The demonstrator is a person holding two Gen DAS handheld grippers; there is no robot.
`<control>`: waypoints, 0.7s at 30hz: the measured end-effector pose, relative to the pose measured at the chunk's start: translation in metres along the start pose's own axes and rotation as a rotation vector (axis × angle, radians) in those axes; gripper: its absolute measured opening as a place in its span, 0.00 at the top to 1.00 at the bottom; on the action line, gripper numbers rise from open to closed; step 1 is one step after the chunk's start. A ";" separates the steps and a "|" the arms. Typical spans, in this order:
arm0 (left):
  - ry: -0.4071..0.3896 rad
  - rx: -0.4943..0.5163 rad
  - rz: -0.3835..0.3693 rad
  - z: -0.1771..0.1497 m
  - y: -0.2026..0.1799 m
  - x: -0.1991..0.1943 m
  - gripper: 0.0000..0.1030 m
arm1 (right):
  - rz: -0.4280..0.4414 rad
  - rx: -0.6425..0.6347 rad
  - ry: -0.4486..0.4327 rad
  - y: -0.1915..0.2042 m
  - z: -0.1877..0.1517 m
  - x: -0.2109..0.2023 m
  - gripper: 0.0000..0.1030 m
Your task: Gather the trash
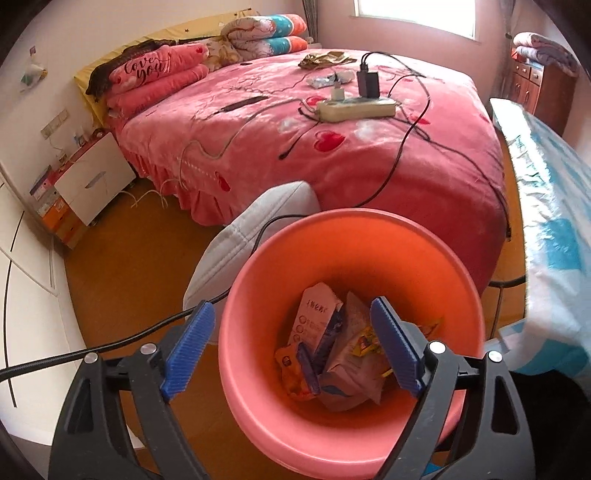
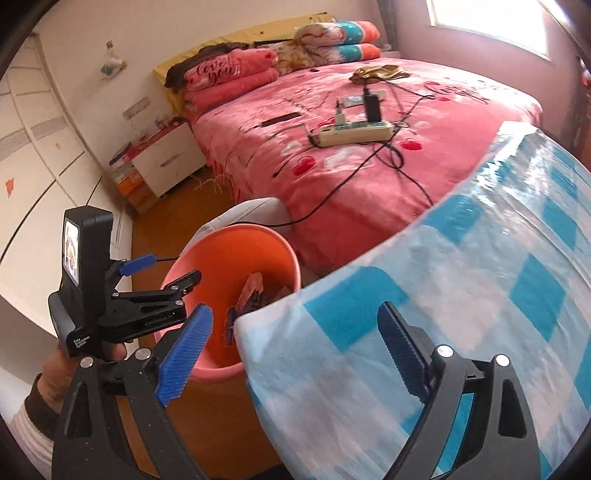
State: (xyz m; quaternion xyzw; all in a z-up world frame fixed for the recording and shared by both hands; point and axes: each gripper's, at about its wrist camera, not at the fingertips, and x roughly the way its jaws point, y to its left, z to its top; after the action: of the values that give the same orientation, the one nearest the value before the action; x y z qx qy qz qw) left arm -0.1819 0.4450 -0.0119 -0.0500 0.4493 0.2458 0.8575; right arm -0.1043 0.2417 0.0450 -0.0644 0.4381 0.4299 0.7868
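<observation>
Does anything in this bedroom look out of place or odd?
Yes. A power strip with chargers plugged in lies on the pink bed, its cables trailing over the blanket. Otherwise the trash sits inside the pink bin; nothing looks spilled.

I am looking into a bedroom where a wide bed [image 1: 332, 147] is taking up most of the far side, its pink blanket patterned with red hearts. Folded pink quilts [image 1: 147, 77] are lying stacked against the yellow headboard [image 1: 166, 35]. A white power strip [image 1: 356, 109] is sitting on the blanket with dark cables trailing from it. Daylight is coming in through a window [image 1: 413, 14] in the far wall. A white nightstand [image 1: 94, 177] is standing beside the bed, on an orange-brown floor [image 1: 122, 266]. A blue-and-white checked cloth [image 2: 461, 295] is covering a surface on the right.
</observation>
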 end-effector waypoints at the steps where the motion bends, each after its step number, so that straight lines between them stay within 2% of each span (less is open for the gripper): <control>1: -0.005 0.002 -0.002 0.001 -0.002 -0.002 0.13 | -0.004 0.011 -0.009 -0.004 -0.001 -0.005 0.13; 14: -0.115 0.064 -0.044 0.023 -0.050 -0.048 0.12 | -0.080 0.130 -0.105 -0.054 -0.021 -0.063 0.09; 21: -0.162 0.117 -0.062 0.030 -0.082 -0.071 0.11 | -0.131 0.152 -0.151 -0.071 -0.038 -0.089 0.09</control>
State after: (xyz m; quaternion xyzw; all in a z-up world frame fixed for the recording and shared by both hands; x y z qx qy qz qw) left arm -0.1550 0.3554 0.0516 0.0062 0.3905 0.1960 0.8995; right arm -0.0983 0.1243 0.0687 -0.0003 0.4037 0.3469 0.8466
